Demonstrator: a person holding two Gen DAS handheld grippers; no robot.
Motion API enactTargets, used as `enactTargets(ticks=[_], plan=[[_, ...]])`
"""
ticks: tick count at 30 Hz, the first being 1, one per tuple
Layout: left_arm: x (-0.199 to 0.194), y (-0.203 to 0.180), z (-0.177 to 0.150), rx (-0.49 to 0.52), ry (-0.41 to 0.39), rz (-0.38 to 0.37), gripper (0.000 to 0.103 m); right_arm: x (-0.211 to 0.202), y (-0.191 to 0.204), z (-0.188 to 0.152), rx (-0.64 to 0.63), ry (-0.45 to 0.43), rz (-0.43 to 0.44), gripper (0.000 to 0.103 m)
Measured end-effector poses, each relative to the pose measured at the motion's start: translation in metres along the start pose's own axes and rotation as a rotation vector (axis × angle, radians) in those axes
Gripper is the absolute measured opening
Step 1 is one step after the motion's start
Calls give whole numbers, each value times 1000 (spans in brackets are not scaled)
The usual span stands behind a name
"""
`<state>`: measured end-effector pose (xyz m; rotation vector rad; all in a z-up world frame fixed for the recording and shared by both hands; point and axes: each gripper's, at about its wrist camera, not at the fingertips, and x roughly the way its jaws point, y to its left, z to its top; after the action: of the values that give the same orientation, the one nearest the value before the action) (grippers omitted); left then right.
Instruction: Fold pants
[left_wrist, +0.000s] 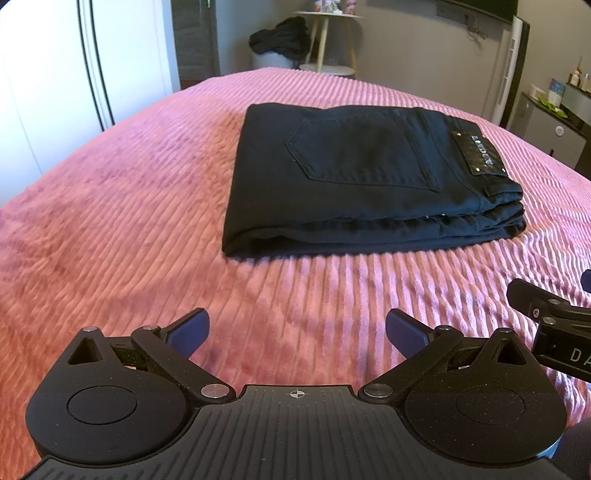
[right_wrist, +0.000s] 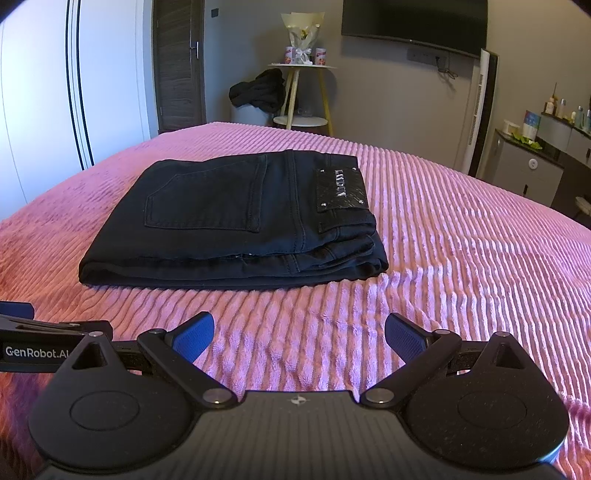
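Pants (left_wrist: 354, 177) folded flat, pocket up

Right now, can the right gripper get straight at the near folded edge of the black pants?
Probably yes. The right gripper is open and empty, and only bare pink bedspread lies between it and the folded pants. The left gripper sits off to its side, not in the path.
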<state>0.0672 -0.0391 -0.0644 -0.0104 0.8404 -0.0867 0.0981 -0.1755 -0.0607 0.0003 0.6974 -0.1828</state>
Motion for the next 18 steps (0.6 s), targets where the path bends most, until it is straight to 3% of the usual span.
enactTargets(ticks=[18], plan=[[-3,-2,-1,-3,-2,-19,103,-2,-1,0,22,-3,4,99]])
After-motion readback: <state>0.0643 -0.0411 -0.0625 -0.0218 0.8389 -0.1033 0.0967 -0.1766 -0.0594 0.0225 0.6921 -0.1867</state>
